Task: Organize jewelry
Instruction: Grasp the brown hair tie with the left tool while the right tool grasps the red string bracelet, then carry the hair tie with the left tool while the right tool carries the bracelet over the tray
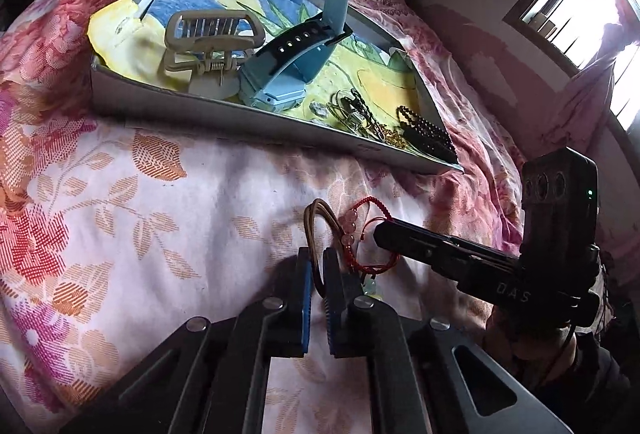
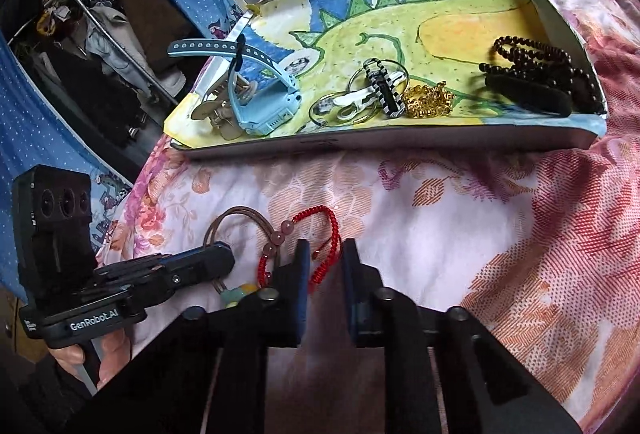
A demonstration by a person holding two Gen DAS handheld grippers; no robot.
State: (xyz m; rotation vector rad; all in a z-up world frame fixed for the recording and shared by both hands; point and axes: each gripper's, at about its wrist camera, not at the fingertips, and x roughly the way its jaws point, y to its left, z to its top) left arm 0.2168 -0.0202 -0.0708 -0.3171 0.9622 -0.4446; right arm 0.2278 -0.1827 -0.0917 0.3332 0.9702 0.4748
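On the flowered bedspread (image 2: 440,234) lie two tangled bracelets. My left gripper (image 1: 319,254) is shut on the brown cord loop (image 1: 316,211), whose strands pass between the blue pads. My right gripper (image 2: 325,246) is shut on the red braided bracelet (image 2: 316,211) with pink beads (image 2: 280,230); a red strand runs between its narrow-set fingers. Each gripper shows in the other view: the right gripper (image 1: 378,230) comes in from the right, and the left gripper (image 2: 228,256) from the left. A small green and yellow pendant (image 2: 240,292) lies between them.
Behind the bracelets a grey tray (image 2: 400,143) lined with a dinosaur drawing holds a beige hair claw (image 1: 212,45), a blue watch (image 1: 288,73), key rings (image 2: 360,97), a gold chain (image 2: 428,99) and black beads (image 2: 532,61). A clothes rack (image 2: 80,33) stands beyond the bed's left edge.
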